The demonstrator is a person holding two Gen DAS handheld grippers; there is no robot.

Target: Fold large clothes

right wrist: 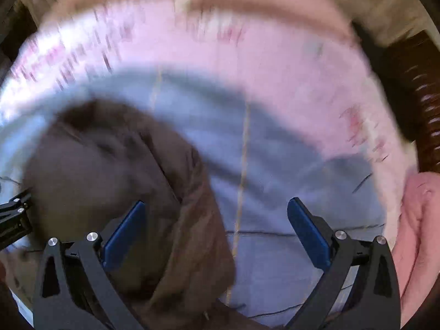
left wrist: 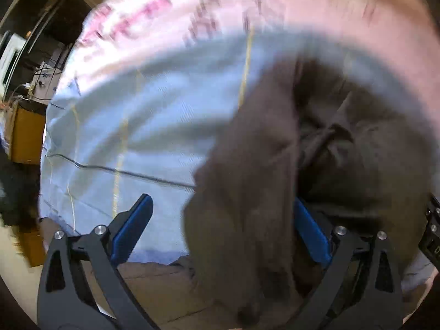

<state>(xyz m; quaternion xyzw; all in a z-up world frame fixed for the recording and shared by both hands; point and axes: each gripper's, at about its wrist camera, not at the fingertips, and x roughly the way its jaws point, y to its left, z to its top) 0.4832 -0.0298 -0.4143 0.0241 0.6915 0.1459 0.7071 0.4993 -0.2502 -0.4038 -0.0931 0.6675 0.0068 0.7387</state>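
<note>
A brown garment lies bunched on a light blue checked sheet over a bed. In the left wrist view it drapes between and over my left gripper, whose blue pads stand wide apart; the cloth hides part of the right pad. In the right wrist view the brown garment lies at the left, across the left pad of my right gripper, which is also wide open. The other gripper's black frame shows at the left edge. Both views are motion-blurred.
A pink patterned bedcover lies beyond the blue sheet. A pink blanket is bunched at the right. Dark furniture and a yellow box stand off the bed's left side. A dark headboard is at the right.
</note>
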